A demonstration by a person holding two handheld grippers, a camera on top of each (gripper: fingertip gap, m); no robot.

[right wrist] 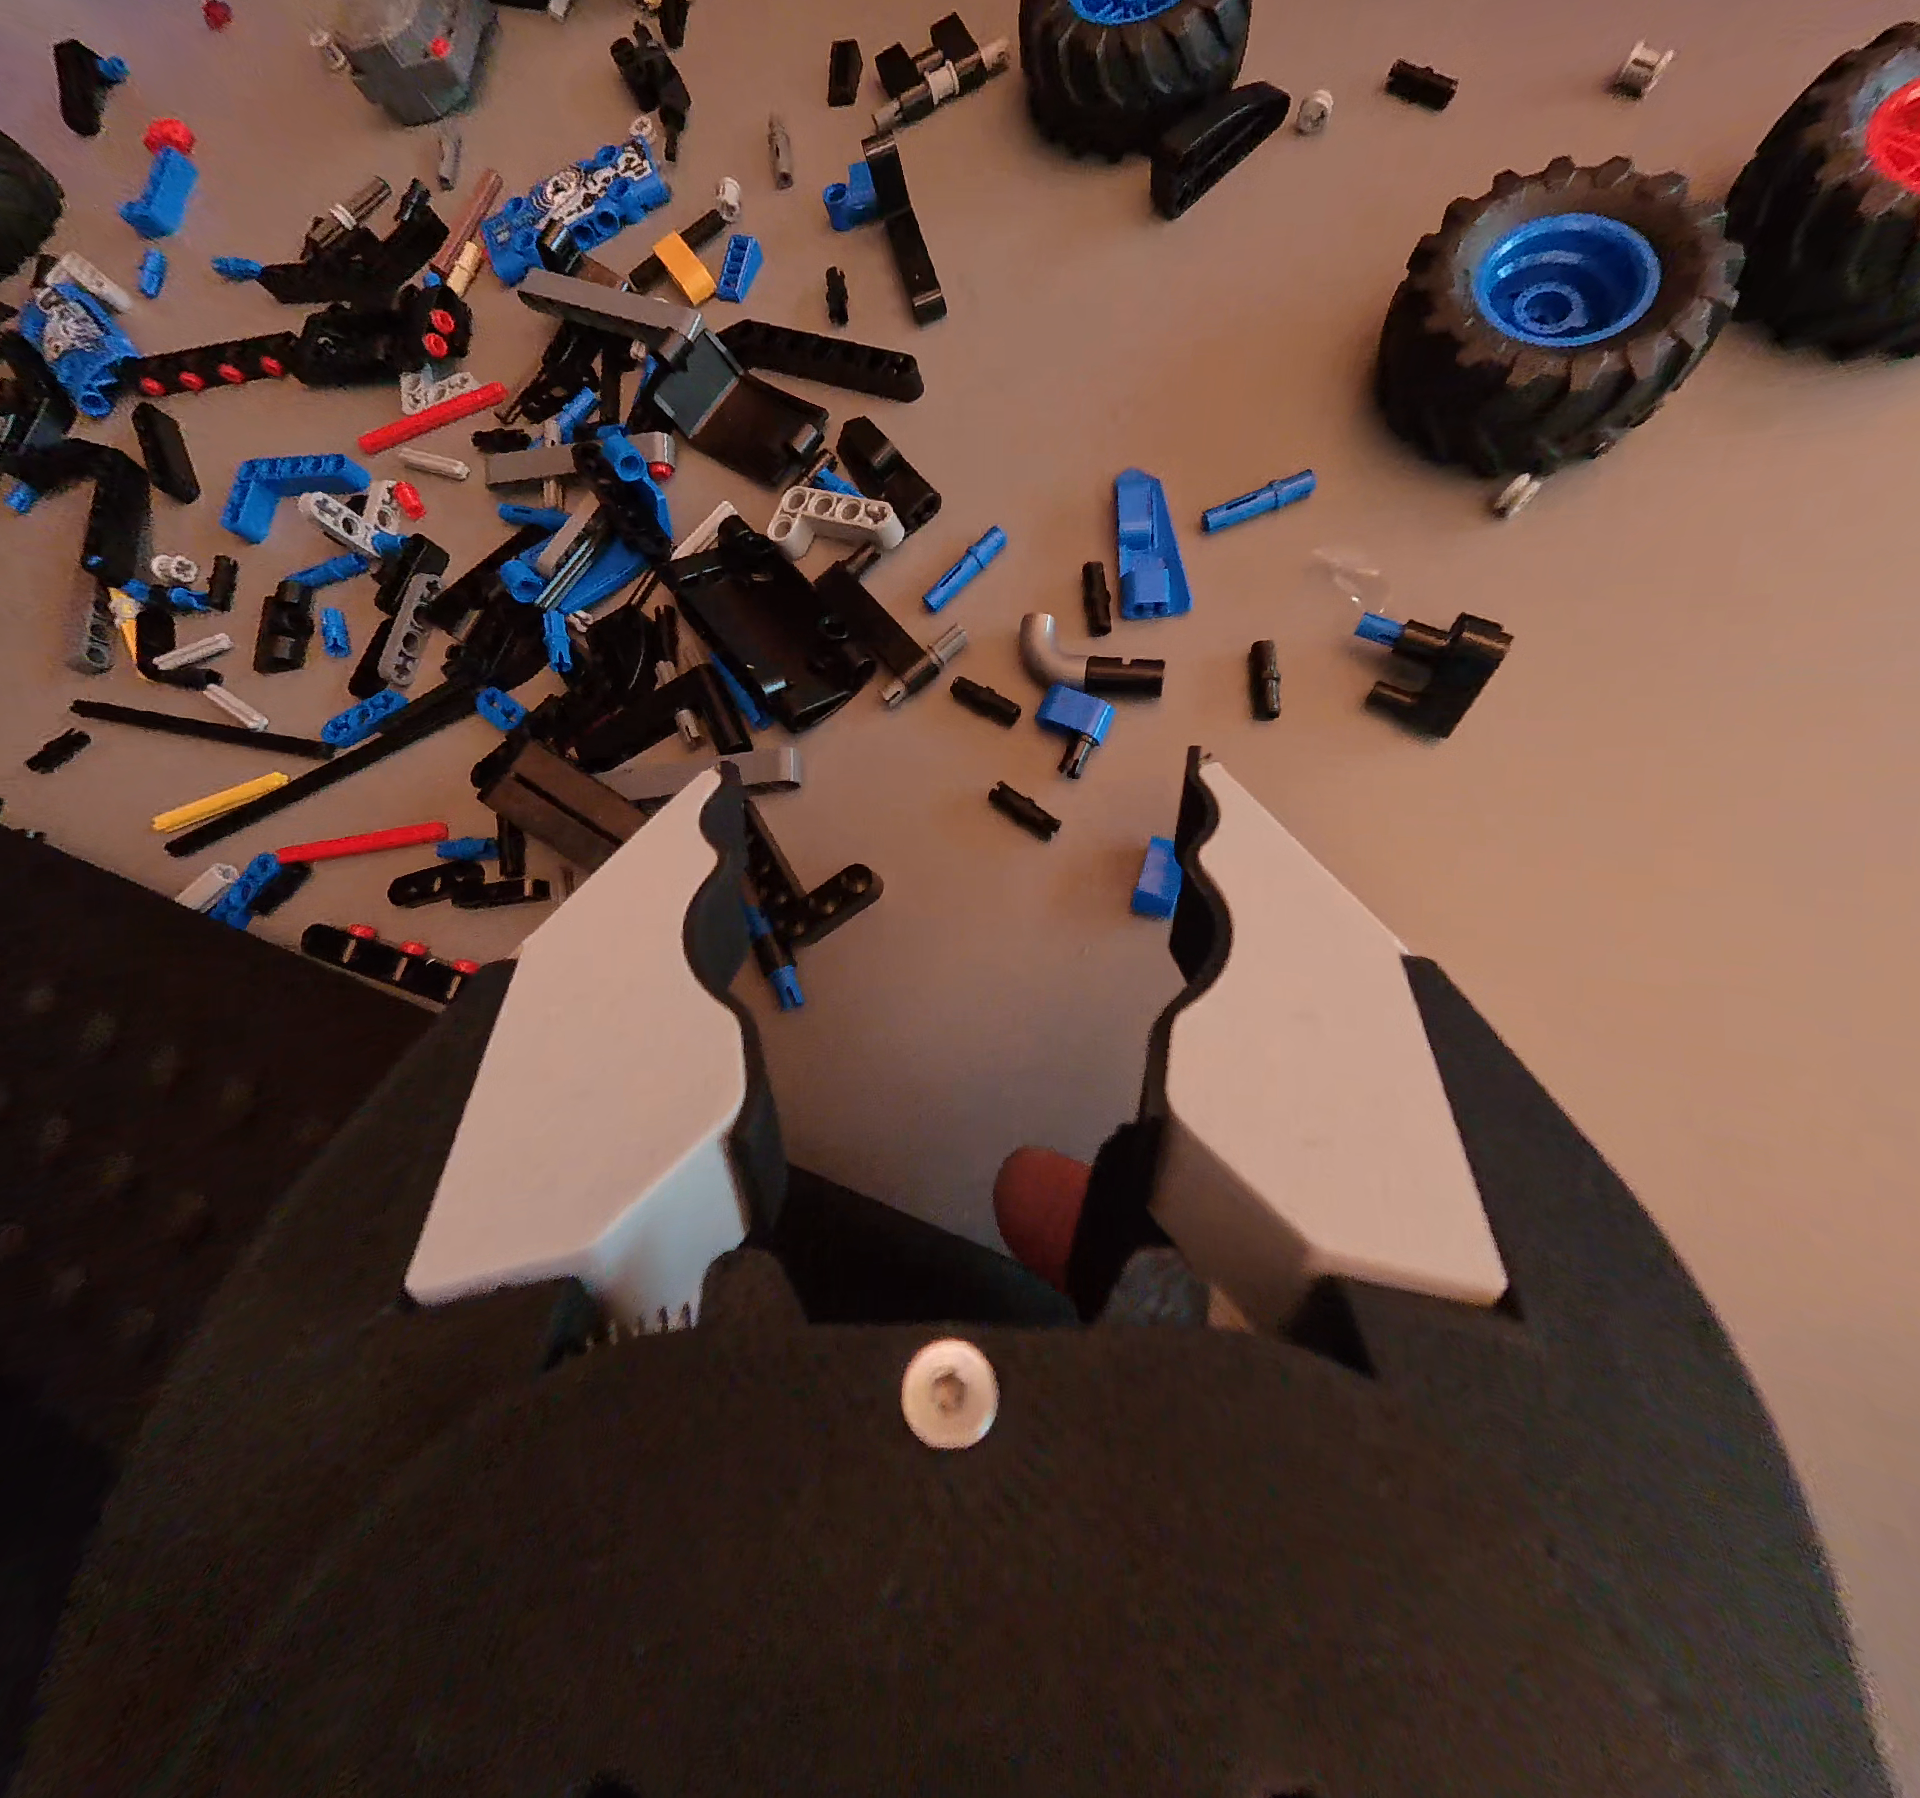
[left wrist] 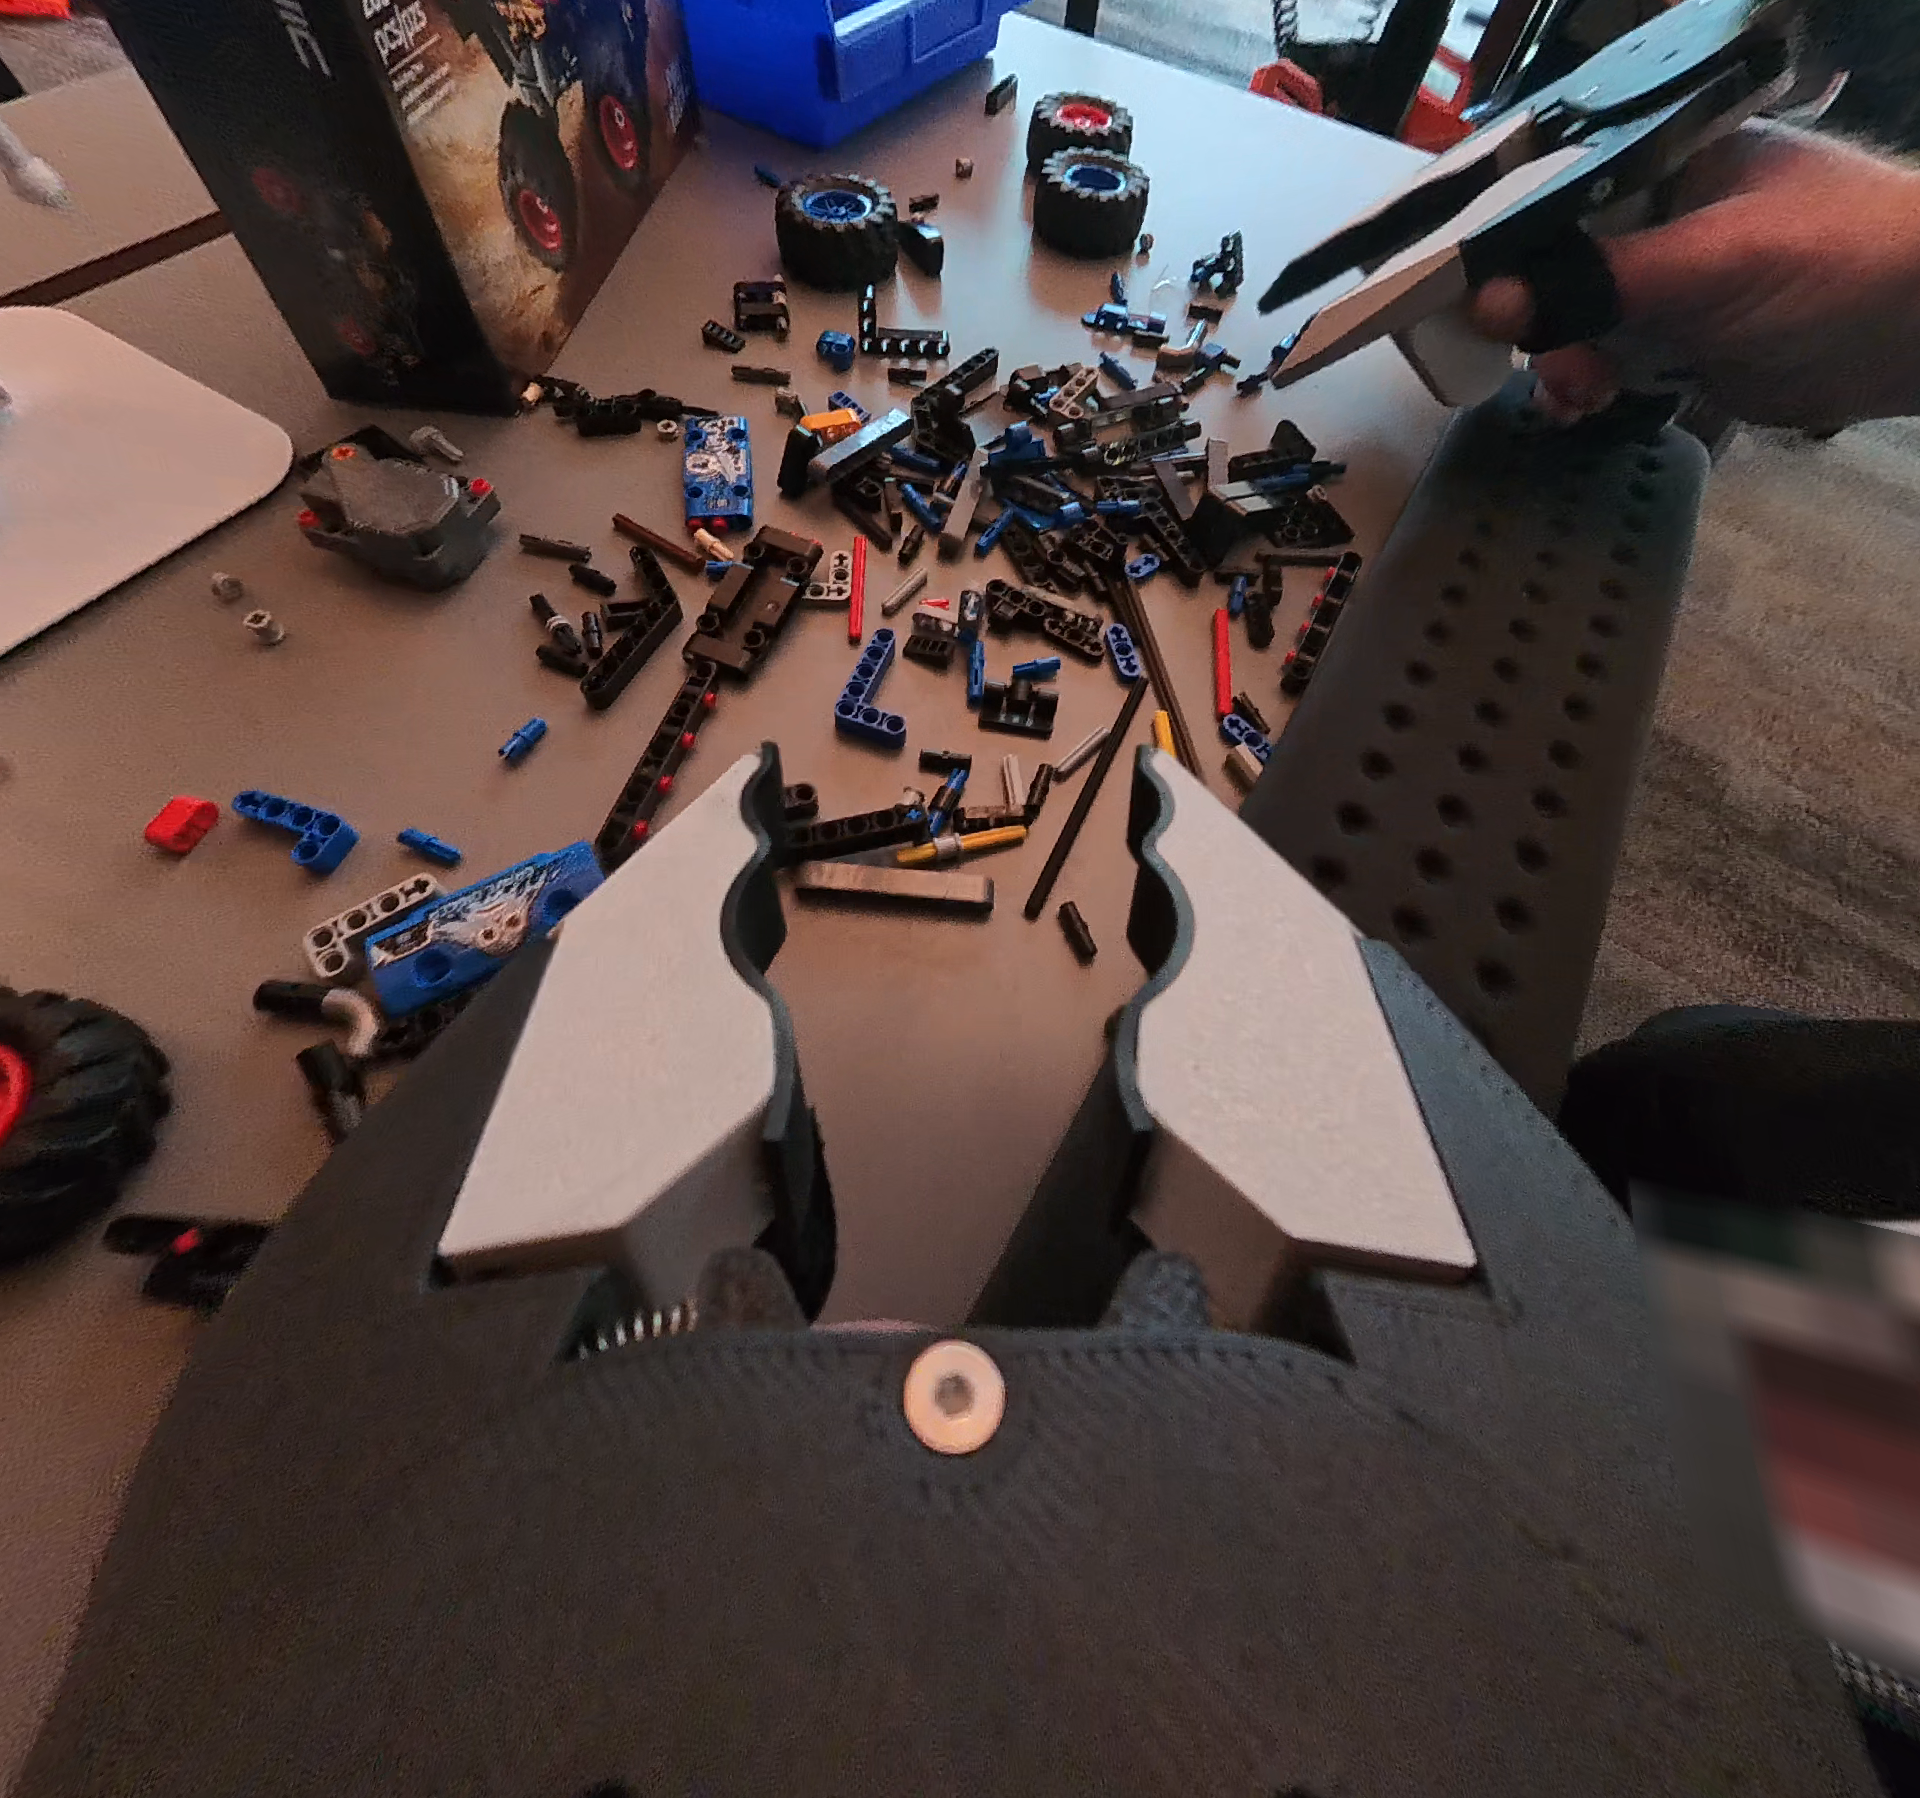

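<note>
Below, in the left wrist view, the left gripper (left wrist: 951,792) is held wide open and empty over a grey table (left wrist: 395,709), with a grey flat bar (left wrist: 894,888) lying between its tips. Likewise, in the right wrist view, the right gripper (right wrist: 961,792) is spread wide and empty above scattered bricks, a small blue pin (right wrist: 777,959) just beside its left finger and a blue-hubbed wheel (right wrist: 1548,314) well apart.

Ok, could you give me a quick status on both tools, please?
Left tool open, empty, over loose pieces. Right tool open, empty, beside a small blue piece. Table cluttered.
</note>
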